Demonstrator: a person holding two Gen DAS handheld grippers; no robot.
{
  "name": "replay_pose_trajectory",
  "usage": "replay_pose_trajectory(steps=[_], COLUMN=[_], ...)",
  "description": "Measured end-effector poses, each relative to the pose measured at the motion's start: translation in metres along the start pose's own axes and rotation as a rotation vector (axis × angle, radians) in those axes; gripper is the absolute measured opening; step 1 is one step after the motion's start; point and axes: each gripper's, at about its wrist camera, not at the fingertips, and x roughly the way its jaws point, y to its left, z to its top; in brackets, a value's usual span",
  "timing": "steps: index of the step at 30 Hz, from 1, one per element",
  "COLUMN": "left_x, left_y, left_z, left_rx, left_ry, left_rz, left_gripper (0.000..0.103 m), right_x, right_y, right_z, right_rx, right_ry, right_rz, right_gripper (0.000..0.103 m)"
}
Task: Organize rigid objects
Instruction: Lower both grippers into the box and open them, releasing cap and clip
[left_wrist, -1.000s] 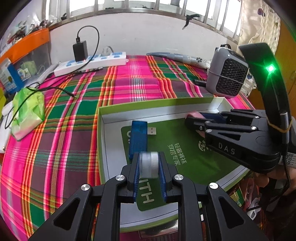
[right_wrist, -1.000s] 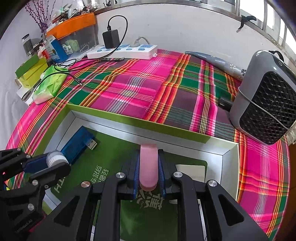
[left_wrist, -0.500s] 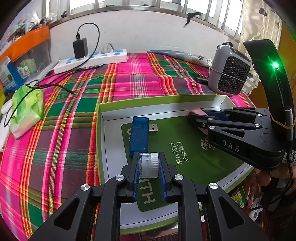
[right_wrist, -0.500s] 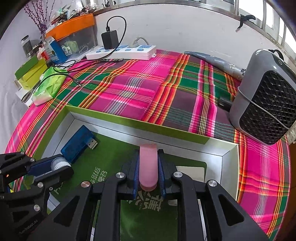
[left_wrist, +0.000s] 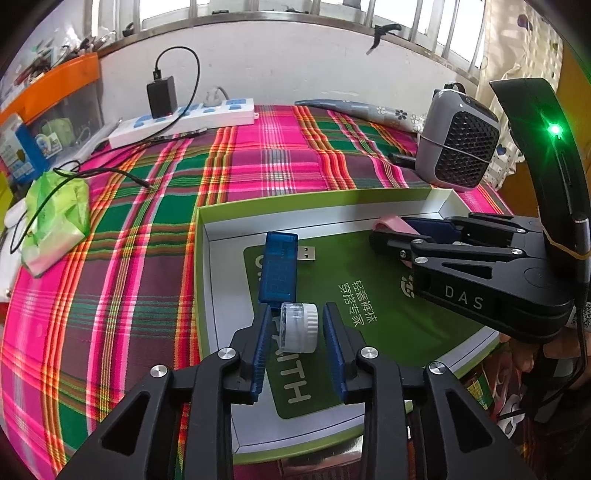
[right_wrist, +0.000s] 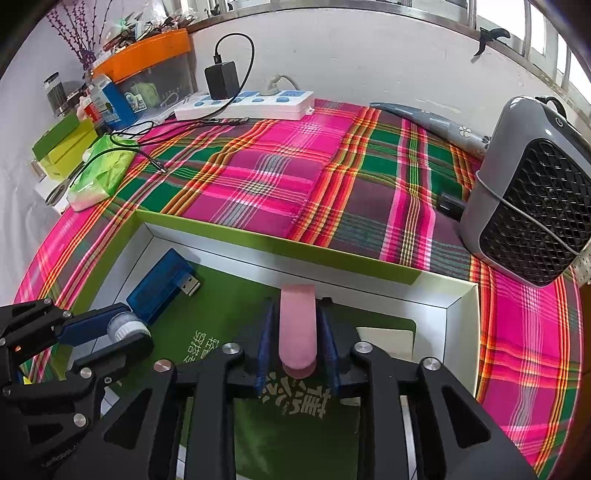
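Observation:
A green-rimmed white box (left_wrist: 201, 258) (right_wrist: 258, 245) lies on the plaid cloth with a green card on its floor. A blue USB stick (left_wrist: 277, 266) (right_wrist: 160, 282) lies inside at the left. My left gripper (left_wrist: 298, 332) (right_wrist: 123, 330) is open, its fingers apart on both sides of a clear-and-white bottle cap (left_wrist: 298, 326) (right_wrist: 123, 326) that rests in the box next to the USB stick. My right gripper (right_wrist: 297, 332) (left_wrist: 391, 229) is shut on a pink oblong piece (right_wrist: 297, 325) (left_wrist: 391, 223) and holds it over the box's far right part.
A grey mini heater (right_wrist: 532, 192) (left_wrist: 458, 142) stands right of the box. A white power strip with a black charger (right_wrist: 251, 101) (left_wrist: 184, 120) lies at the back. A green tissue pack (left_wrist: 55, 221) (right_wrist: 101, 171) and loose cables lie at the left.
My left gripper's fingers have opened and let go of the bottle cap, which now rests in the box. The right gripper still holds the pink piece, nearly unmoved.

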Motion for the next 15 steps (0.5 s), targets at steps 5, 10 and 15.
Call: replay_pose_trajectory(steps=[5,10,15], left_x=[-0.004,-0.010,-0.018], left_y=[-0.002,-0.002,-0.002], left_z=[0.000,-0.002,-0.006], left_rx=[-0.003,-0.006,-0.009], left_ry=[-0.003,-0.013,-0.029], left_rz=[0.002,0.002,-0.004], left_gripper=[0.032,0.034,0.034], right_x=[-0.003,-0.008,-0.018], right_y=[-0.001,-0.002,-0.002], right_z=[-0.001,-0.002,-0.005], right_rx=[0.013,0.018,0.021], right_ry=[-0.011,-0.017,-0.035], right_rz=[0.001,-0.001,-0.004], right_gripper=[0.035,0.035,0.035])
